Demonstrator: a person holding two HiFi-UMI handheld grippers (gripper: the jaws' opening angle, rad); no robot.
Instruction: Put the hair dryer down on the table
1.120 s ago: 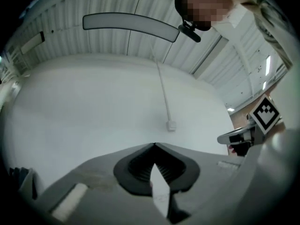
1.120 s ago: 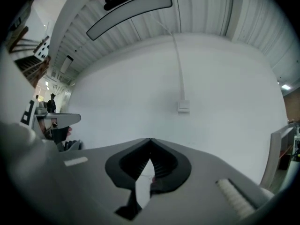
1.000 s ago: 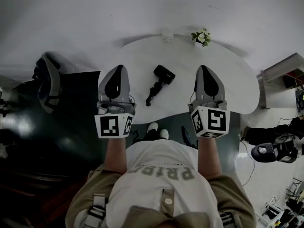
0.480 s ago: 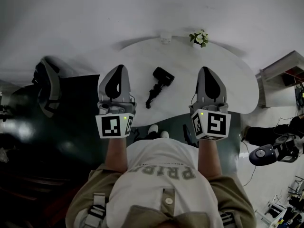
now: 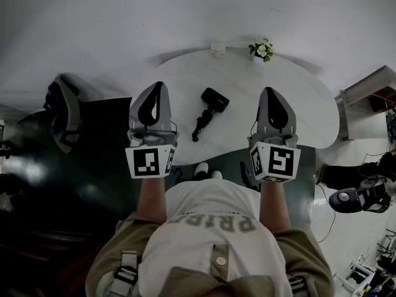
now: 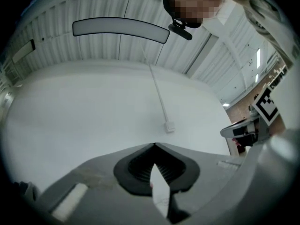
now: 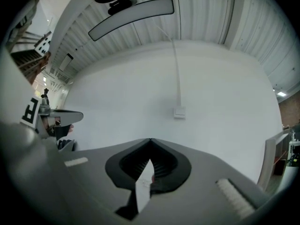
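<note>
The black hair dryer (image 5: 209, 109) lies on its side on the white table (image 5: 309, 113), nozzle end to the back right and cord trailing to the front left. My left gripper (image 5: 159, 85) is raised to the left of it, apart from it, its jaws shut with nothing between them. On the dryer's right my right gripper (image 5: 268, 90) is held level with the left one, also shut and empty. In the left gripper view the shut left gripper (image 6: 153, 145) points at a bare white wall. The right gripper (image 7: 150, 139) in its own view does the same.
A small potted plant (image 5: 262, 48) and a white box (image 5: 216, 47) stand at the table's back edge. A dark bag (image 5: 63, 112) sits on the floor at left. A shelf (image 5: 370, 93) and floor equipment (image 5: 352, 198) are at right. My shoes (image 5: 205, 168) show under the table's front edge.
</note>
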